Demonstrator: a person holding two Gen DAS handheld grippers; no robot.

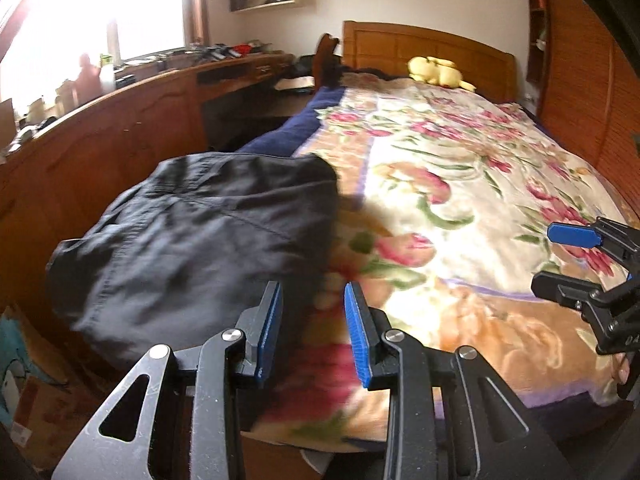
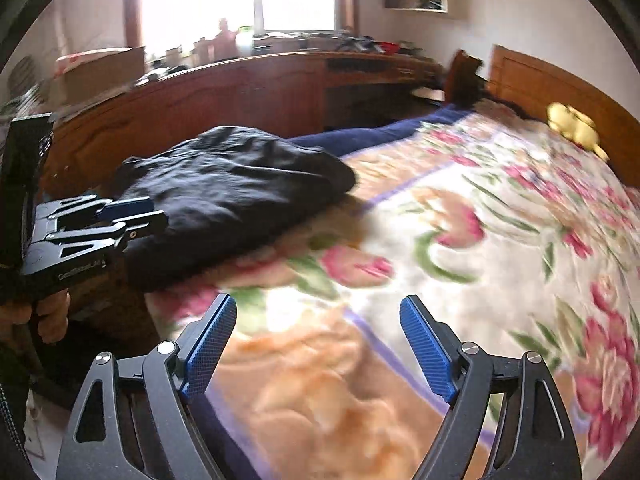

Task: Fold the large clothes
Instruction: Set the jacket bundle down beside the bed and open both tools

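Left tool (image 1: 312, 292) above the bed's near edge, jaws apart with a moderate gap, nothing between them; its left finger overlaps the garment's (image 1: 192, 240) near edge in view, contact unclear. Right tool (image 2: 318, 308) spread wide, empty, over the floral blanket (image 2: 460, 240). Dark garment lies bunched in a heap on the bed's left edge, on the blanket, beside the wooden cabinet (image 1: 120, 148). Yellow plush toy (image 1: 436, 72) sits near the headboard (image 1: 424, 48), well apart from the garment. Some motion blur.
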